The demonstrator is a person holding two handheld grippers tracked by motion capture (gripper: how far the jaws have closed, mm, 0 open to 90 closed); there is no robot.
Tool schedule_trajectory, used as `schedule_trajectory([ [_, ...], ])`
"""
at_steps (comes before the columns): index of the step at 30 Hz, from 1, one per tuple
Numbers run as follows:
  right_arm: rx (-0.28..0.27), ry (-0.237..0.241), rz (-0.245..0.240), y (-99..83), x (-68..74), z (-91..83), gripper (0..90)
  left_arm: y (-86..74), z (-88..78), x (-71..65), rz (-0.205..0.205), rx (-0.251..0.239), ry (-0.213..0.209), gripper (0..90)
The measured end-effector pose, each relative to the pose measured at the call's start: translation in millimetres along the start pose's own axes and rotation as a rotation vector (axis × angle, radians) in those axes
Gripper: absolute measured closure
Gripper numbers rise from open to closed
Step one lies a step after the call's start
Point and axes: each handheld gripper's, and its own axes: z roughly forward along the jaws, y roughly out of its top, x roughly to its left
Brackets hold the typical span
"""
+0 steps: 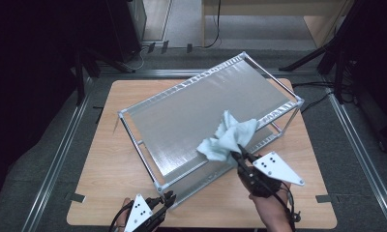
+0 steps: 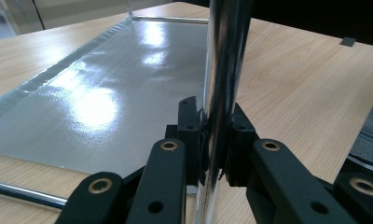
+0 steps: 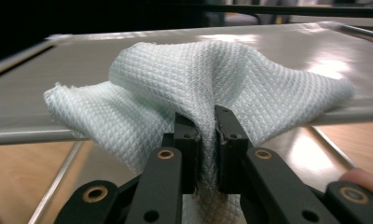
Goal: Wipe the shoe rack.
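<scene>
One rack lies diagonally, cloth atop.

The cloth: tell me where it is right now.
In the high view the cloth lies bunched on the near right part of the rack's top shelf, pinched between the jaws of the right gripper.

Crumpled pale-green cloth on metal rack
</scene>
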Motion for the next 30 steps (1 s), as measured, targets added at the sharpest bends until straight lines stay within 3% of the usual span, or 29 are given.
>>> schedule_trajectory([
  [7, -0.022, -0.162, 0.064, -4.4, -46.1, 1.1, 81.8, -0.2, 0.0, 0.1, 0.002, 0.000, 0.000, 80.8],
  [14, -0.056, -0.292, 0.104, -10.8, -71.8, 2.1, 81.5, -0.4, 0.0, 0.0, 0.003, 0.001, 0.001, 80.8],
  [19, -0.069, -0.344, 0.131, -14.4, -83.9, 0.3, 81.5, -0.4, -0.1, 0.0, 0.005, 0.002, 0.001, 80.9],
  [22, -0.065, -0.347, 0.138, -15.7, -85.8, -0.6, 81.6, -0.2, 0.2, 0.1, 0.002, 0.003, 0.001, 80.9],
  [24, -0.057, -0.322, 0.127, -16.2, -80.4, -0.8, 81.6, 0.2, 0.9, -0.2, 0.001, 0.003, -0.001, 80.8],
  [30, -0.047, -0.179, 0.044, -8.4, -37.0, -3.0, 81.5, 1.3, 4.1, -2.7, 0.005, 0.001, -0.007, 80.9],
])
